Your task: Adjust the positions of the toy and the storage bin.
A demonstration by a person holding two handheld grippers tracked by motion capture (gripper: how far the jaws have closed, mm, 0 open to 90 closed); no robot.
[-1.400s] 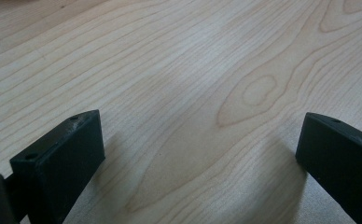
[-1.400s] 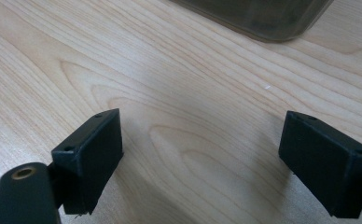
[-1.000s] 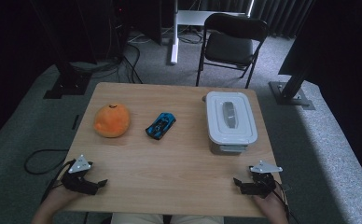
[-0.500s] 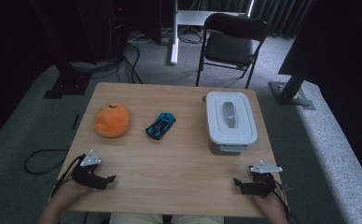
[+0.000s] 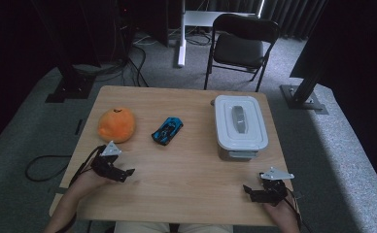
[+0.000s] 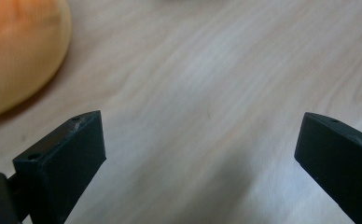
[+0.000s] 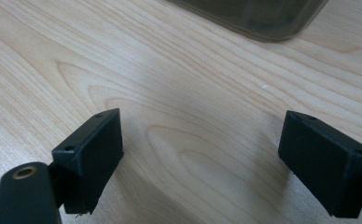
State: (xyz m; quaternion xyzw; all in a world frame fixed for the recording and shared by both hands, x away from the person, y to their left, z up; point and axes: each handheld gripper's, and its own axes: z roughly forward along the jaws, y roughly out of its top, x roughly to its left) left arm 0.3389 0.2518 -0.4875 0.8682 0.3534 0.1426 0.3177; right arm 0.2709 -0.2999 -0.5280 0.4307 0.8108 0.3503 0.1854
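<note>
An orange plush fruit lies on the left part of the wooden table. A blue toy car sits just right of it, and a grey lidded container stands at the right. My left gripper hovers open below the plush, jaws wide over bare wood; the plush fills the upper left of the left gripper view. My right gripper rests open near the front right edge, with the container's base just ahead of its jaws.
A black folding chair stands beyond the table's far edge, with stand bases on the grey carpet at both sides. Bare wood lies between the two grippers.
My left gripper has moved forward and to the right, from the front left corner toward the plush fruit. The right gripper has stayed in place.
</note>
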